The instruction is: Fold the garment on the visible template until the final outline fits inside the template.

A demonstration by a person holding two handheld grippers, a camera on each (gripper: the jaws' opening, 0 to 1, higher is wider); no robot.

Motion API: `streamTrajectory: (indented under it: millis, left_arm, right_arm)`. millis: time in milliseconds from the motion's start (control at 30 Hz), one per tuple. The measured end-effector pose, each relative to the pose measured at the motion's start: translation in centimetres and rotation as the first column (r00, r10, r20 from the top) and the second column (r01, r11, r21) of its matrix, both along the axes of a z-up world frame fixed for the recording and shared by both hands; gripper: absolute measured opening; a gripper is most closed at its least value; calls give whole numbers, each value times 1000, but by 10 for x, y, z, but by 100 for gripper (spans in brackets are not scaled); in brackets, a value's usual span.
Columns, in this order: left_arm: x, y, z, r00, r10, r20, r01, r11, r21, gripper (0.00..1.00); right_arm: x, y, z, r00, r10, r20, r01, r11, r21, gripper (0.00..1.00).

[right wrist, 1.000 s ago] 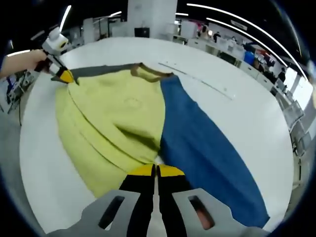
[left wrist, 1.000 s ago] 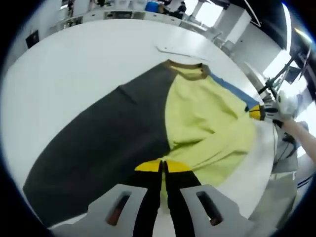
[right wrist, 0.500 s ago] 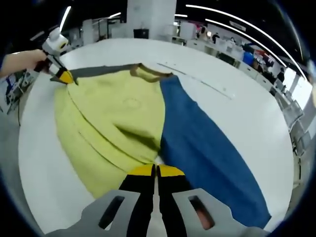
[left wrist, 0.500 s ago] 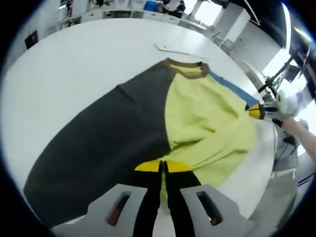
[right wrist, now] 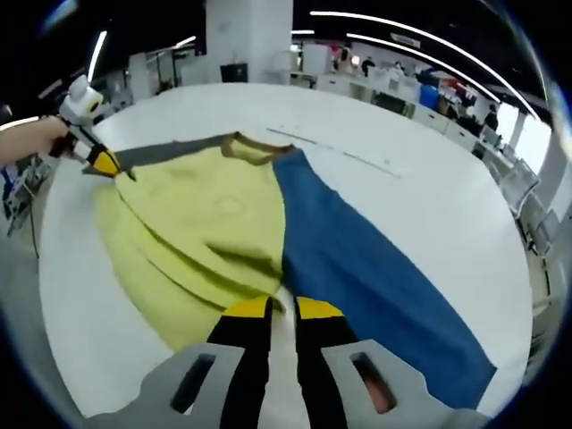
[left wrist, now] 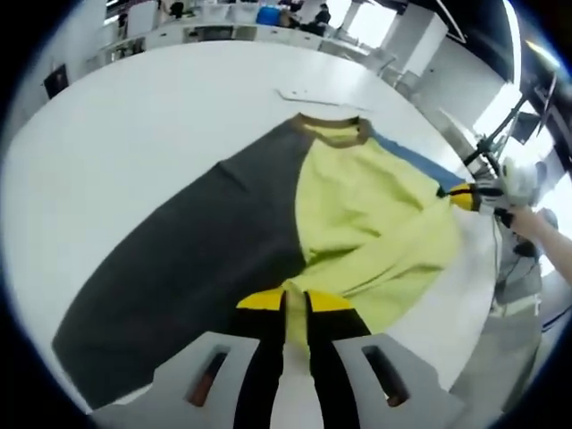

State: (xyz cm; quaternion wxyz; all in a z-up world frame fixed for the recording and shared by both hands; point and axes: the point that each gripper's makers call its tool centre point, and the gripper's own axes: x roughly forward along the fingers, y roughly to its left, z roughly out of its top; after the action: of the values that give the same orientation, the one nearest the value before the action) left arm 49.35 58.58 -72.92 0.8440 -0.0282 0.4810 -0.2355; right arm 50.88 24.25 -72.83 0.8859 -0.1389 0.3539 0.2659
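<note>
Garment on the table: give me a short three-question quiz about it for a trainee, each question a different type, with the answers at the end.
1. True or false: the collar of the garment is blue.
2. Multiple choice: in the right gripper view, the sleeve to the right of the yellow body is A) dark grey, B) blue, C) red.
3. Fill in the blank: the garment lies spread on a white ____.

Key: 1 false, the collar is brown; 2 B; 3 table.
</note>
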Motion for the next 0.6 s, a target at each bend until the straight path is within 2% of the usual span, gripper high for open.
streamTrajectory:
  millis: [600]
  left_arm:
    - [-21,7,24,998,-7,57,5,1000,21,24]
  right_arm:
    - [-27,9,31,999,25,46,-27,999,29,28]
